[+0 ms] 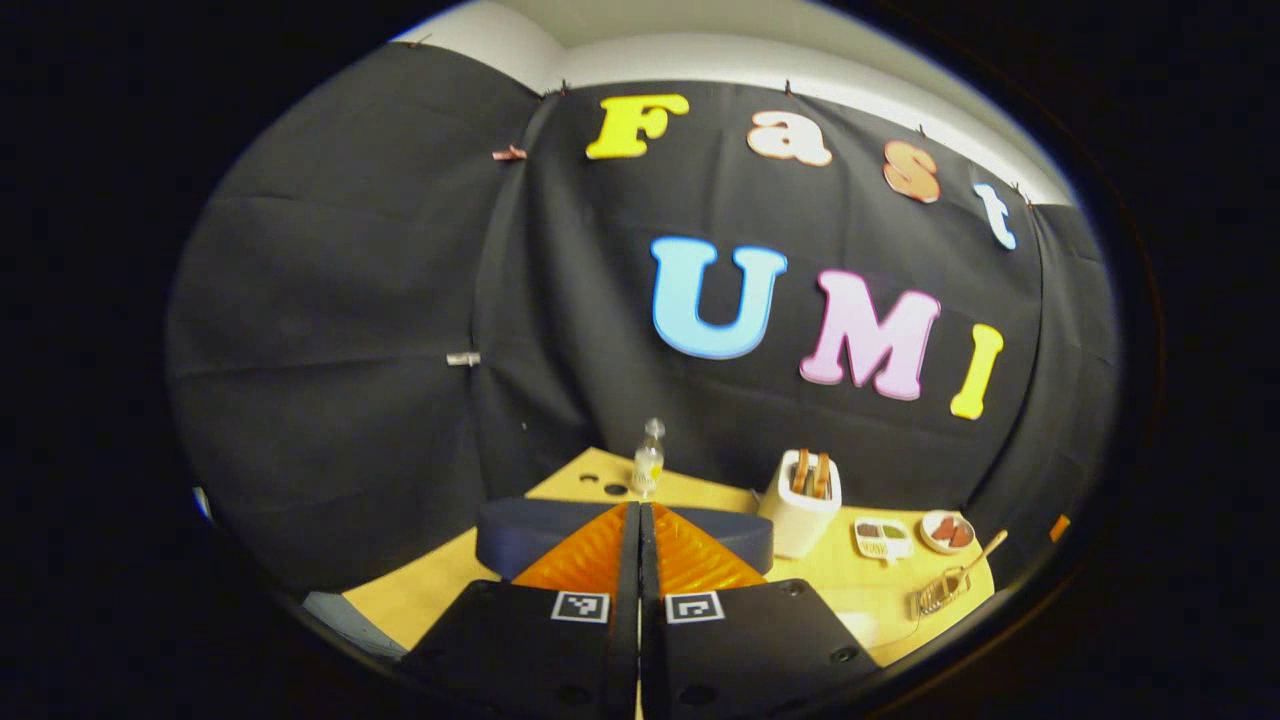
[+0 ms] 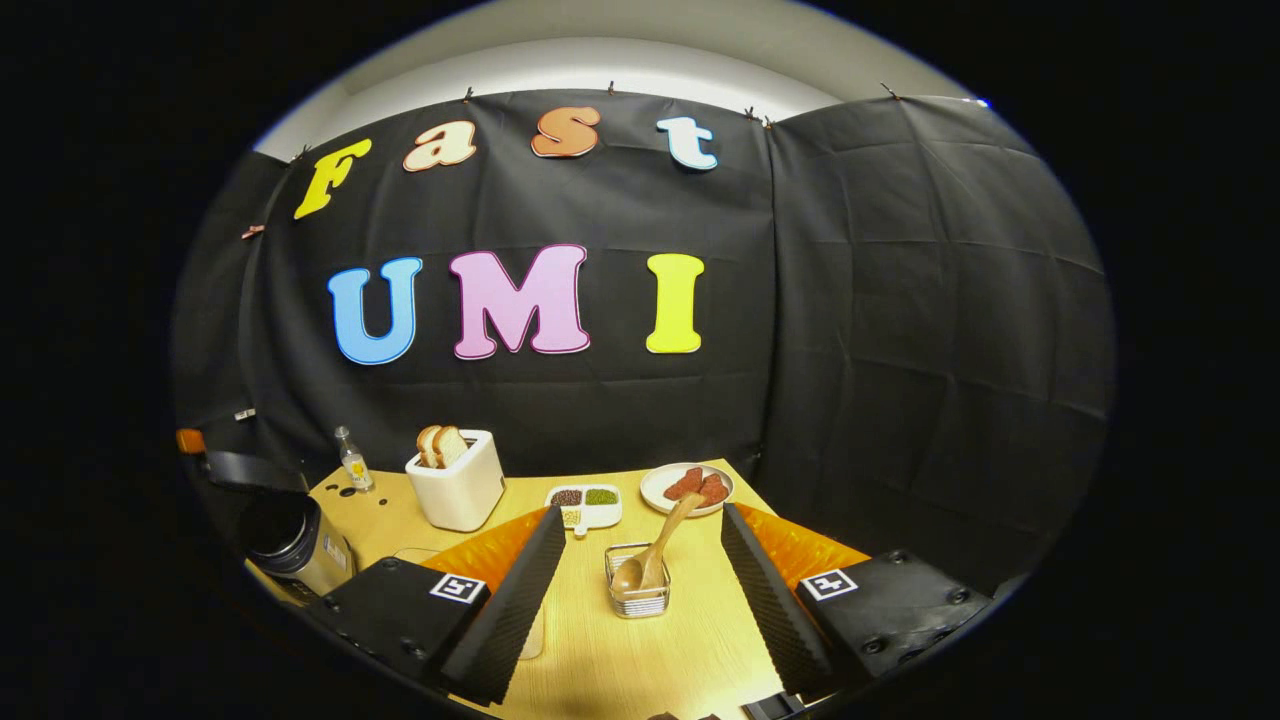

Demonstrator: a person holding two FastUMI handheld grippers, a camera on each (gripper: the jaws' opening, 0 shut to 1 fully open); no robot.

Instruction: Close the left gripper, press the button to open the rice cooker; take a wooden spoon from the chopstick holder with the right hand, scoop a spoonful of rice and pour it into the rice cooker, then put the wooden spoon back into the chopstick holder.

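Leaning in the wire chopstick holder [image 2: 638, 580] mid-table, the wooden spoon [image 2: 655, 550] lies between the right gripper's [image 2: 640, 560] spread fingers, untouched. The left gripper [image 1: 640, 540], fingers pressed together on nothing, hovers at the dark rice cooker [image 1: 530, 535]. Behind stand a toaster [image 2: 455, 490], a bottle [image 2: 352, 460] and a plate [image 2: 690, 487].

Toaster [image 2: 458, 492] w/ bread, small bottle [image 2: 352, 458], plate [image 2: 687, 487] of red pieces on wood table [image 2: 620, 650].

left gripper view low over table's [image 1: 850, 585] left end, right gripper view from its near edge, both facing the toaster [image 1: 800, 500]
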